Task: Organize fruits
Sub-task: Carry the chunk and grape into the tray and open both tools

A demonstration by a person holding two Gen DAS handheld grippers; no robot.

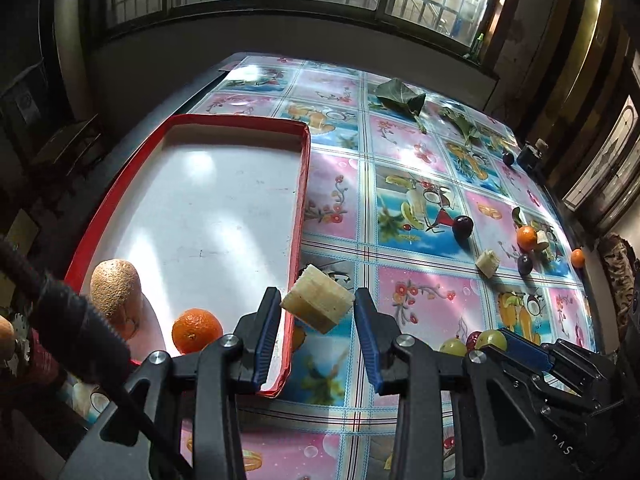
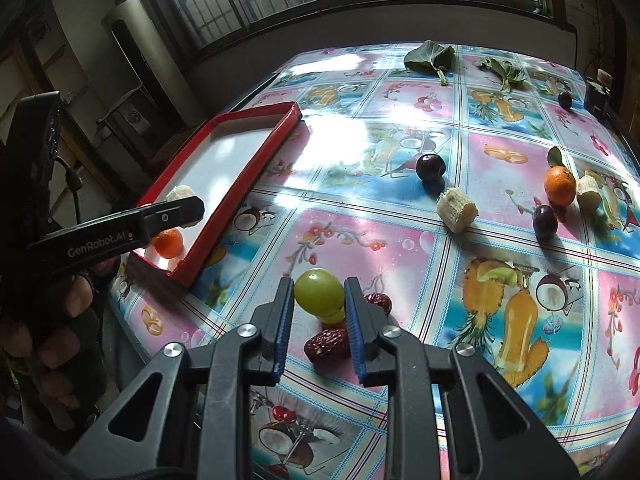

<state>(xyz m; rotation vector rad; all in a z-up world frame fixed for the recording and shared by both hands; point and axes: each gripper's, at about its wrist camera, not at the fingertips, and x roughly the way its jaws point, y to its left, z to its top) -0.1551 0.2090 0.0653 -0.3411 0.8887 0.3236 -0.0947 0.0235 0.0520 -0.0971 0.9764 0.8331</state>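
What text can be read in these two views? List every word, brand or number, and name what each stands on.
"GenRobot.AI": white lettering on the black side of the left claw, seen from the right wrist view.
"SV" or similar: pale letters on the body of the right claw at the lower right edge of the left wrist view; partly cut off, not surely readable.
The tablecloth carries only fruit and flower pictures, no legible words.

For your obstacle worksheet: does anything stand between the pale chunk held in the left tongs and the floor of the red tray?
Only the tray's red side wall, right under the chunk. Past it the white floor is bare; the orange sits nearer the corner.
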